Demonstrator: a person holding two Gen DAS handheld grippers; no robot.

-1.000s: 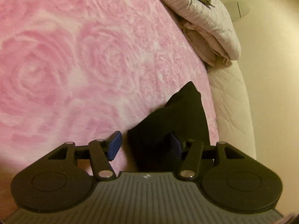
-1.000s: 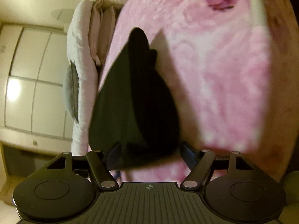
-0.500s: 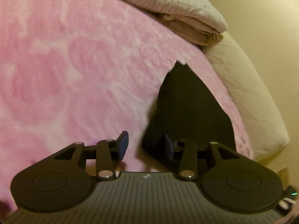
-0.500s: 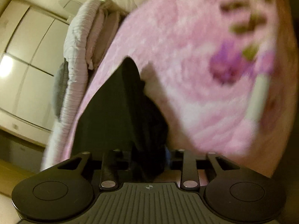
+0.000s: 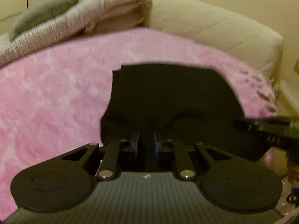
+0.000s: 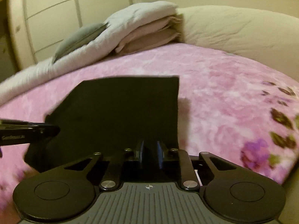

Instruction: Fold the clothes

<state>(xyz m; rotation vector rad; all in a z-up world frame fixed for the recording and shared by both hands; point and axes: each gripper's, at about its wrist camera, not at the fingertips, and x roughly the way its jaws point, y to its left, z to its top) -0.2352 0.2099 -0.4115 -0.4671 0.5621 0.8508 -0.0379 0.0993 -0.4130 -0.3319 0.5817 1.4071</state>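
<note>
Both jaws have just been closing: left gripper (image 5: 146, 140) and right gripper (image 6: 149, 147) pinch the black garment (image 6: 119, 112) near edge over the pink bedspread (image 6: 214, 85). Lift evenly, keep tension.

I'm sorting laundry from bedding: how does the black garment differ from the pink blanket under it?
The black garment is plain and dark; the pink blanket is pale with a rose pattern and purple flowers. The garment is small, its near edge held by the left gripper and the right gripper, whose jaws have just been closing on it; the blanket covers the bed and lies ungripped. Both are soft fabric.
</note>
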